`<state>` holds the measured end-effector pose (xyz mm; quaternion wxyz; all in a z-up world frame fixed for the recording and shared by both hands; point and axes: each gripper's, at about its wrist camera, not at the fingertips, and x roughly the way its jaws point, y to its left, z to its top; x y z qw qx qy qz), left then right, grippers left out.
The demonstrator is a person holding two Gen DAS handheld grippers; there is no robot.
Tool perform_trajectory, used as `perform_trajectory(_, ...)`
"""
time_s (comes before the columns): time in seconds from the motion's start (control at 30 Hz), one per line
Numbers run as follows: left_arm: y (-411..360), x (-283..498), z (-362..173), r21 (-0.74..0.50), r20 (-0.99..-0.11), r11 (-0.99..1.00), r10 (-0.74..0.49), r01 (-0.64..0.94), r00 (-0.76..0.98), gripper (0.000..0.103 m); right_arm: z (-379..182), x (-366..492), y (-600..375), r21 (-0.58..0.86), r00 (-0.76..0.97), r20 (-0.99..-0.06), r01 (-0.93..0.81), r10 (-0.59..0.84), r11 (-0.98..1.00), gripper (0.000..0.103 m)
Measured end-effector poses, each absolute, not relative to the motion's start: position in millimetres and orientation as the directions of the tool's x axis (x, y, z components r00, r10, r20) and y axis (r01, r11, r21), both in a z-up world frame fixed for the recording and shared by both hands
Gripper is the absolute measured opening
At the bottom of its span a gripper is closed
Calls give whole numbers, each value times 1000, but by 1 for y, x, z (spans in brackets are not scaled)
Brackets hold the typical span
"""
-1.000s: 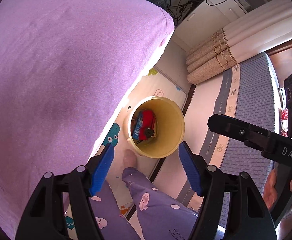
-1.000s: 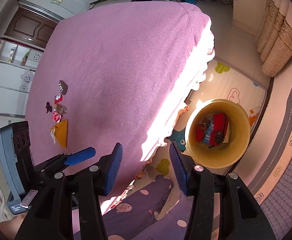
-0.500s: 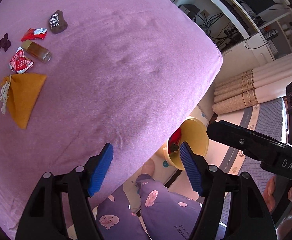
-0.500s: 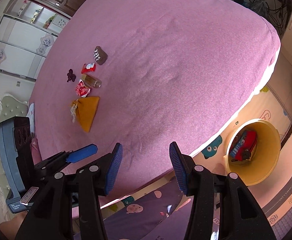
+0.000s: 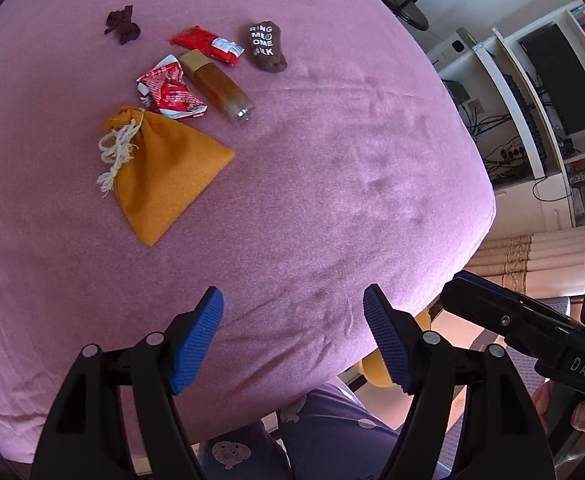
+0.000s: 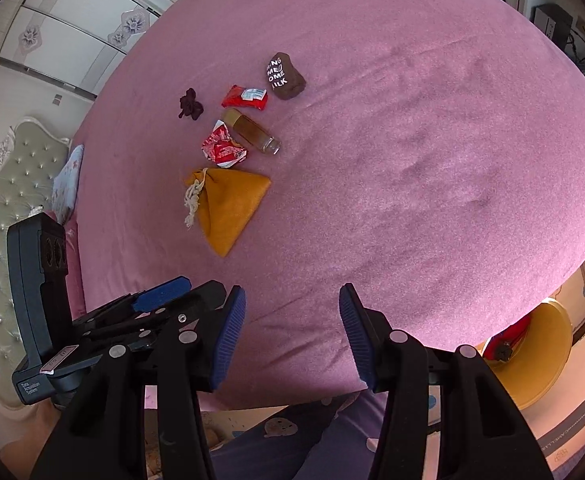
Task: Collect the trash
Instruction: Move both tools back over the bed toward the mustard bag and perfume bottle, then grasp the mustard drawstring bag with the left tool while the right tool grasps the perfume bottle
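Jaws on both your grippers stand apart with nothing between them: the left gripper (image 5: 292, 340) has just been opening a little wider, and the right gripper (image 6: 292, 336) is held about half open. Both hang over the near edge of the pink bed (image 5: 332, 200), well apart from the trash. That trash sits in a small bunch farther up the bed. Closest to you is the orange cloth bag (image 5: 164, 172) with its white string; it is soft and floppy, so pinch it at the tied neck. Touching its top is the crumpled red wrapper (image 5: 168, 94), very light and crinkly, so grab it across the middle bump. Just beside that lies the small glass bottle (image 5: 216, 86), on its side. It looks hard, smooth and easy to break, and it may roll, so close on its long middle, gently. Past it are the flat red packet (image 5: 206, 44), the brown sock with white words (image 5: 267, 48), and a dark scrap (image 5: 122, 24), all light. Off the bed's edge stands the yellow bin (image 6: 548, 356), with red things already inside.
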<state>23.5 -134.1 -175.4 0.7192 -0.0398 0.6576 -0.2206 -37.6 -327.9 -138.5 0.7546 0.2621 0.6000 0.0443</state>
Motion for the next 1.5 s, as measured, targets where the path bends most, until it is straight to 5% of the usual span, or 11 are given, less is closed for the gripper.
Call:
perform_trajectory(0.7, -64, 114, -251, -326, -945, 927, -325, -183, 37, 74, -189, 133, -288, 435, 94, -897, 10, 433, 900, 50)
perform_trajectory(0.93, -66, 135, -283, -310, -948, 922, -319, -231, -4, 75, -217, 157, -288, 437, 41, -899, 13, 436, 900, 51)
perform_trajectory(1.2, -84, 144, -308, -267, -958, 939, -284, -219, -49, 93, -235, 180, -283, 414, 11, -910, -25, 414, 910, 52)
perform_trajectory(1.5, -103, 148, -325, -181, -977, 953, -203, -242, -69, 95, -254, 200, -274, 385, -8, -923, -68, 386, 920, 52)
